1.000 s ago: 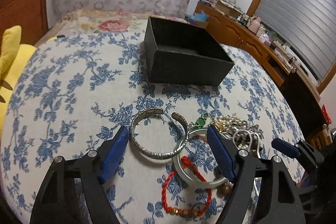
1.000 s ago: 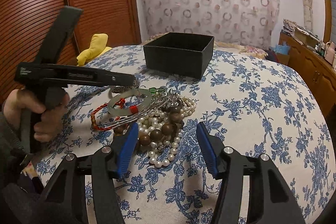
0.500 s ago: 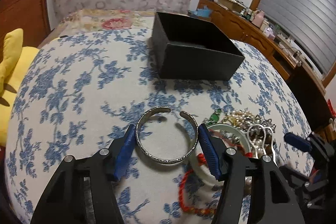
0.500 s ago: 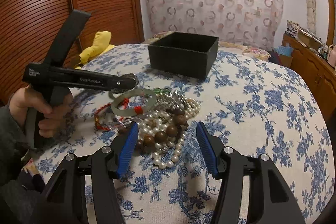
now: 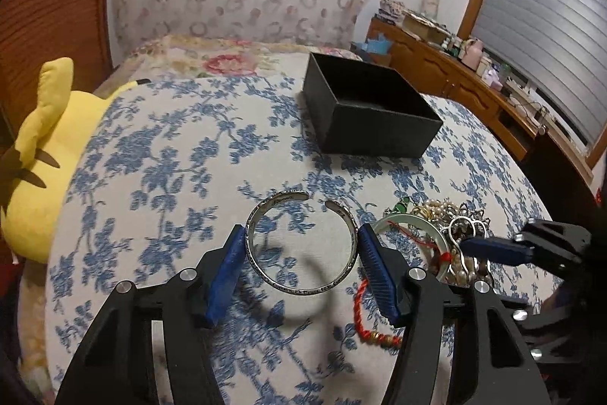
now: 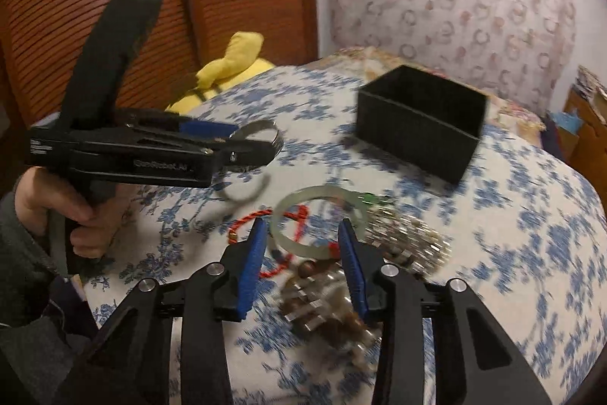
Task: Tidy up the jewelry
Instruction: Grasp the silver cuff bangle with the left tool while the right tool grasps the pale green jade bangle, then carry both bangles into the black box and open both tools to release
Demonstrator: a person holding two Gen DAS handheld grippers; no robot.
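Note:
My left gripper (image 5: 301, 241) is shut on a silver cuff bracelet (image 5: 282, 285), its blue pads pressing both sides, and holds it a little above the flowered cloth, where its shadow falls. In the right wrist view the same cuff (image 6: 265, 128) hangs in the left gripper (image 6: 254, 141). My right gripper (image 6: 302, 226) hovers low over a pale green bangle (image 6: 322, 192); its jaws are closing with the bangle's near rim between them, and I see no firm press. A red cord bracelet (image 6: 246, 219) and a blurred heap of pearls and beads (image 6: 409, 234) lie around the bangle. The open black box (image 5: 379, 135) stands behind.
The round table wears a blue-flowered cloth (image 5: 170, 158). A yellow plush toy (image 5: 49, 147) rests at its left edge. A wooden sideboard (image 5: 455, 71) with clutter runs along the right wall. A hand (image 6: 83, 215) in a grey sleeve grips the left tool.
The left jaws narrowed onto the silver cuff and raised it off the cloth. The right gripper slid left from the pearls to the green bangle and its jaws drew closer.

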